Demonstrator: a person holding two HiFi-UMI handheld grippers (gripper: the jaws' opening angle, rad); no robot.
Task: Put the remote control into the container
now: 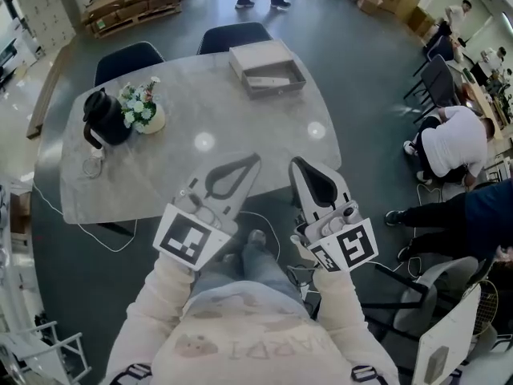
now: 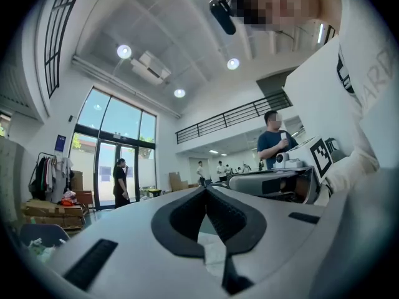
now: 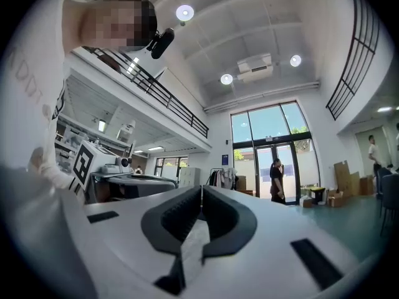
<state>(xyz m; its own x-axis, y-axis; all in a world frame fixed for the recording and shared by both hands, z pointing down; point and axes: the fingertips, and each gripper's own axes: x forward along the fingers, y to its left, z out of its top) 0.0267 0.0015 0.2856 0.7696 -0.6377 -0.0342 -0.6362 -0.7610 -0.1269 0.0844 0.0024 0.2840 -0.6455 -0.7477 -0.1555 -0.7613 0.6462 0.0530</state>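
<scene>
Grey stone-look table (image 1: 192, 155) stretches ahead of the person, and the container (image 1: 280, 87) sits toward its far edge at about one o'clock. A pale slim bar lies inside it, which I take to be the remote control (image 1: 268, 81), so the task looks finished.

The left gripper (image 1: 256, 159) and the right gripper (image 1: 294, 162) hang close to the body at the near table edge, well apart from the container. Each gripper view shows the pads pressed together with nothing between them: left (image 2: 206, 189) and right (image 3: 201, 189) are both fully closed and empty.

Little seems at risk now. A careless swing forward could nudge the container and shift the remote. A sweep toward ten o'clock could clip the black jug (image 1: 104, 117) or the flowers (image 1: 142, 107).

The remote is small and low in contrast, so I cannot tell whether it lies flat or leans on a wall. Both gripper views tilt up at the ceiling and hall and show nothing of the tabletop. The person's torso covers the bottom of the head view.
</scene>
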